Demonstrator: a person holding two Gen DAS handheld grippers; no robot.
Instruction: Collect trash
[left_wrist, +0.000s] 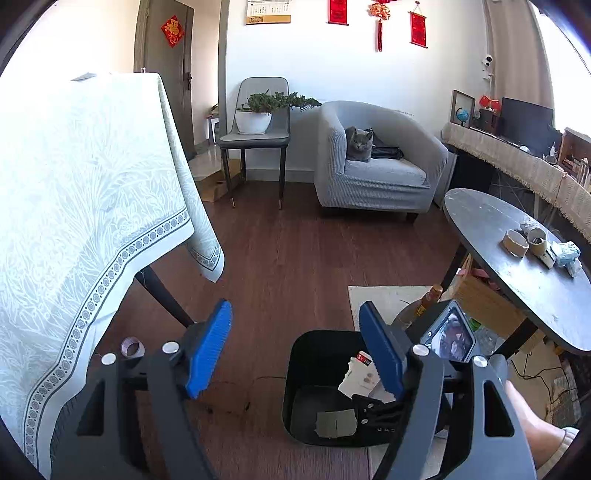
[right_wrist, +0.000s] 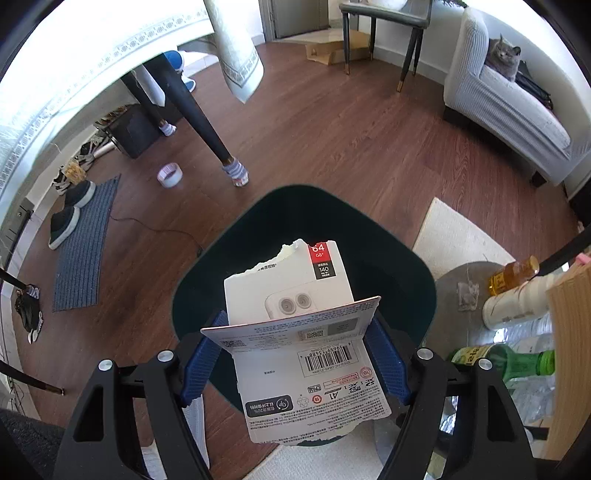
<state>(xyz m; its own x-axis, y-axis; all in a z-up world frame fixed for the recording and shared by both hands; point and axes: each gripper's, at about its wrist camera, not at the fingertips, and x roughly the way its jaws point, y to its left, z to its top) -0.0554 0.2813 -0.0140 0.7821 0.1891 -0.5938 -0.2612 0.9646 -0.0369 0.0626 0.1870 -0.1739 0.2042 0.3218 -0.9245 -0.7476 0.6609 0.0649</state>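
Wooden floor (right_wrist: 332, 147) of a living room, black bin (right_wrist: 388, 258) standing directly below the right hand-held gripper (right_wrist: 295, 360). Right hand-held gripper closed on a torn white card package (right_wrist: 295, 332), folded between the blue pads, poised over the bin mouth. Left hand-held gripper (left_wrist: 295, 354) wide and empty, just left of the bin, scraps of paper (left_wrist: 336, 422) already lying inside. Tape roll (right_wrist: 169, 174) on the floor beyond, far to the left. Risk as judged: flat card catching the rim or gliding sideways on release, landing on the pale rug (right_wrist: 454, 240) to the right; folded flap clinging to a pad
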